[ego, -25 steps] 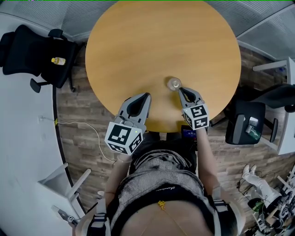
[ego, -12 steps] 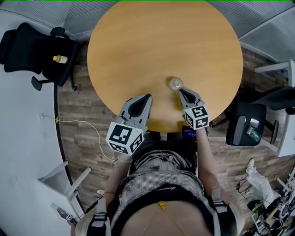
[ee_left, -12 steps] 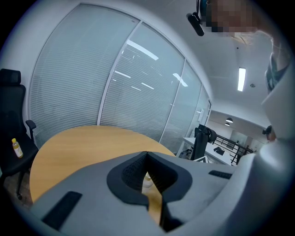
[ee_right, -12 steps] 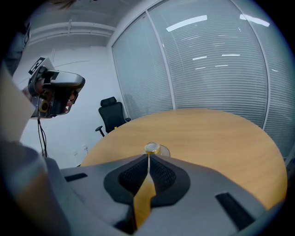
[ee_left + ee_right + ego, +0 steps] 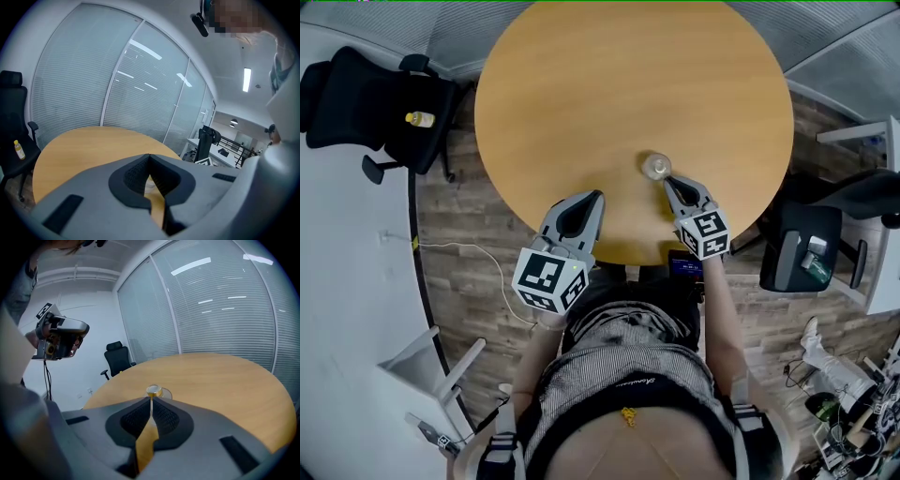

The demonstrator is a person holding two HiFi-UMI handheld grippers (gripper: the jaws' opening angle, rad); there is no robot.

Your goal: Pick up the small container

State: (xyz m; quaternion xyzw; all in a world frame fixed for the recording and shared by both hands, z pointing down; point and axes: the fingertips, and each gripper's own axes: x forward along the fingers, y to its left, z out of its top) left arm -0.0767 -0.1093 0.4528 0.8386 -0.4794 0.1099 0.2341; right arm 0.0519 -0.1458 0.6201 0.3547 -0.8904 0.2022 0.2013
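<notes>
A small clear container [image 5: 655, 168] with a gold rim [image 5: 153, 391] stands upright on the round wooden table [image 5: 628, 84], near its front edge. My right gripper [image 5: 669, 185] points at it from just behind, tips a short way off, jaws shut with nothing between them. In the right gripper view the container shows just past my shut right gripper [image 5: 151, 398]. My left gripper [image 5: 594, 197] hovers over the table's front edge to the container's left, shut and empty. In the left gripper view, where only a pale sliver of the container peeks between the pads, my left gripper [image 5: 149, 155] has its tips meeting.
A black office chair [image 5: 370, 98] with a small yellow bottle [image 5: 417, 120] on its seat stands left of the table. Another black chair [image 5: 802, 246] and a white desk [image 5: 879, 187] stand to the right. A white cable [image 5: 473, 258] runs across the wood floor.
My right gripper has tilted slightly, edging a little toward the container. The left gripper has held still.
</notes>
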